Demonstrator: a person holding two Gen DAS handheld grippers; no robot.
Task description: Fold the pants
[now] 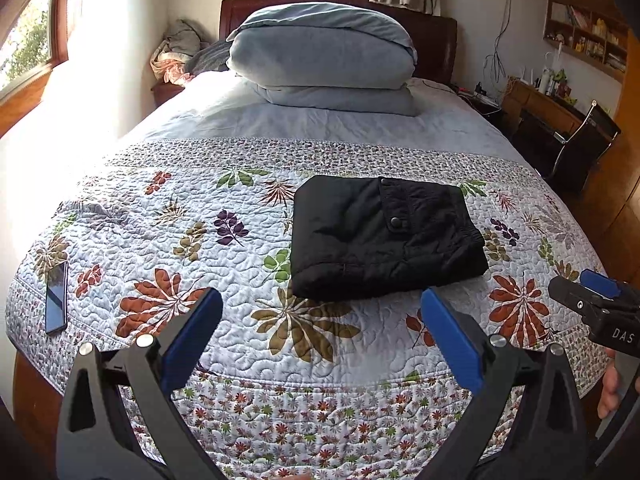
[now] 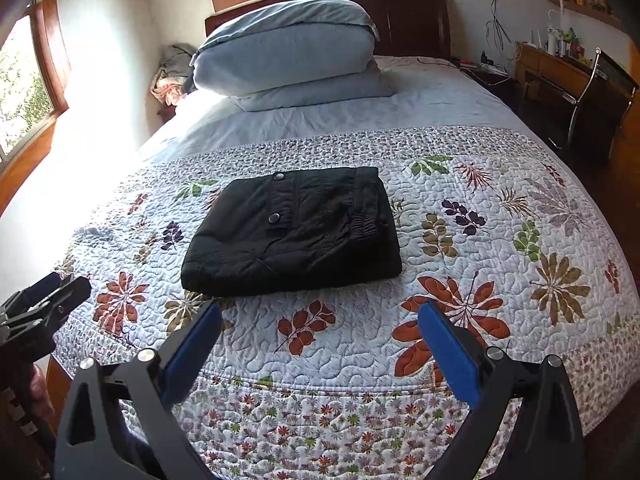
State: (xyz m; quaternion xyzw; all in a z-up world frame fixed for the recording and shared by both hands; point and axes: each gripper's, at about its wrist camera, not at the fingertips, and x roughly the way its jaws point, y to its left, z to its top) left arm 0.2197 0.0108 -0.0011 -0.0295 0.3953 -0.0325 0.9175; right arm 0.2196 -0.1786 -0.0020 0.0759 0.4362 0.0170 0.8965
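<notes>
Black pants [image 1: 384, 236] lie folded into a compact rectangle on the floral quilt [image 1: 240, 320], pocket flap with snap buttons on top. They also show in the right wrist view [image 2: 292, 232]. My left gripper [image 1: 320, 304] is open and empty, held back from the near edge of the pants. My right gripper [image 2: 320, 320] is open and empty, also short of the pants. The right gripper shows at the right edge of the left wrist view [image 1: 592, 300]. The left gripper shows at the left edge of the right wrist view [image 2: 48, 300].
A dark phone [image 1: 56, 298] lies on the quilt at the left. Stacked blue pillows [image 1: 324, 60] sit at the headboard. A desk and chair [image 1: 568, 136] stand right of the bed. Windows are at the left and behind.
</notes>
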